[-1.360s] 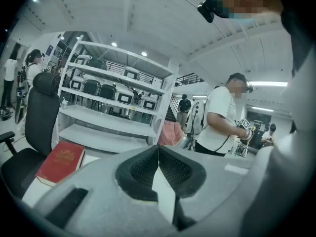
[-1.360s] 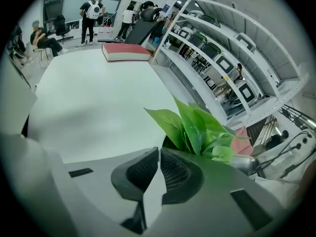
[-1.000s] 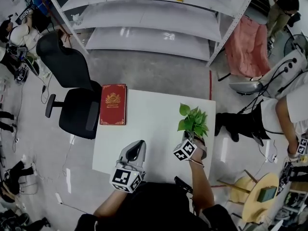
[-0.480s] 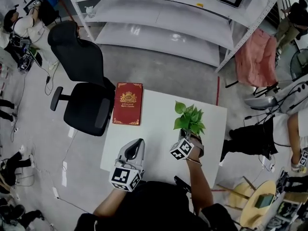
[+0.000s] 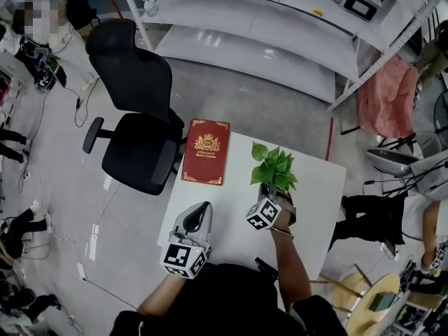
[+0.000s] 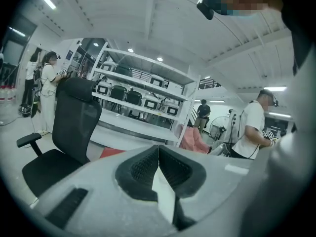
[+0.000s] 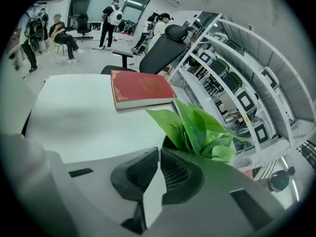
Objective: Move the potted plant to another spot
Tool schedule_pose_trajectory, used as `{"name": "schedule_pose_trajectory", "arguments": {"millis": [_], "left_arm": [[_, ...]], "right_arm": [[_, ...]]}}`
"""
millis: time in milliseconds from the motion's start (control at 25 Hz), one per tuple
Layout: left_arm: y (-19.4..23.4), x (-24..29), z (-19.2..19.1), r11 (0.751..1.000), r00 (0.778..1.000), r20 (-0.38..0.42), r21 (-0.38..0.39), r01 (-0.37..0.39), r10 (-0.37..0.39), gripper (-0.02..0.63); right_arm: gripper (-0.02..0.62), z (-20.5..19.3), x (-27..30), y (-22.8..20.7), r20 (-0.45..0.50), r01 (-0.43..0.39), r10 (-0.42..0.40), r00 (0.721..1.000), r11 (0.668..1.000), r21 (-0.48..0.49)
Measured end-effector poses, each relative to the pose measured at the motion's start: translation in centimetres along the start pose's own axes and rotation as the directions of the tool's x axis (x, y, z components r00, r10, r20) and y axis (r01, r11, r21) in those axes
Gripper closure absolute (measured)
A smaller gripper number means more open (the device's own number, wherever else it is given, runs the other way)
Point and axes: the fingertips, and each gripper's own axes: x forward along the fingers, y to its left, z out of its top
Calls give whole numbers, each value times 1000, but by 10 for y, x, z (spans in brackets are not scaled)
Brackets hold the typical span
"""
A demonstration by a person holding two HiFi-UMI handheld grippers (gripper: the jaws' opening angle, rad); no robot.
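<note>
The potted plant (image 5: 274, 168), green leaves in a dark pot, is at the middle of the white table (image 5: 316, 185), right of the red book (image 5: 206, 151). My right gripper (image 5: 269, 196) comes at it from the near side and is shut on the pot's rim. In the right gripper view the leaves (image 7: 197, 128) rise just past the closed jaws of that gripper (image 7: 159, 150), and most of the pot is hidden. My left gripper (image 5: 199, 213) is shut with nothing in it, held over the table's front left part. It points out towards the chair and shelves (image 6: 158, 147).
A red hardback book (image 7: 140, 88) lies at the table's far left edge. A black office chair (image 5: 136, 121) stands against the table's left side. Grey shelving (image 5: 280, 26) runs along the back. A person (image 5: 420, 201) stands to the right of the table.
The plant has moved left across the table in my right gripper, from near the right edge to closer to the book. My left gripper has stayed put.
</note>
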Motion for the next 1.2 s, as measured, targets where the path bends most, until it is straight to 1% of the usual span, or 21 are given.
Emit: {"name": "schedule_pose_trajectory", "arguments": {"millis": [120, 280, 400, 480, 760, 1000, 1200], "left_arm": [[17, -1, 2, 1000, 1000, 0, -13, -17, 17, 588], [32, -2, 3, 999, 1000, 3, -28, -23, 23, 588], [39, -2, 4, 1000, 1000, -1, -16, -27, 27, 589], [42, -2, 4, 1000, 1000, -4, -11, -29, 29, 588], [56, -1, -4, 999, 1000, -17, -36, -27, 26, 588], [62, 1, -7, 998, 1000, -23, -56, -19, 17, 589], [66, -2, -7, 998, 1000, -22, -63, -21, 20, 588]], "right_arm": [[578, 20, 6, 7, 13, -15, 16, 1000, 1000, -19], [578, 40, 13, 17, 21, -31, 32, 999, 998, -53], [578, 49, 18, 23, 19, -45, 47, 999, 996, -73], [578, 54, 21, 26, 16, -55, 57, 998, 995, -84], [578, 69, 32, 40, 4, -84, 85, 996, 987, -136], [577, 74, 37, 51, -9, -115, 115, 993, 981, -157], [578, 76, 37, 54, -23, -111, 109, 994, 977, -183]]}}
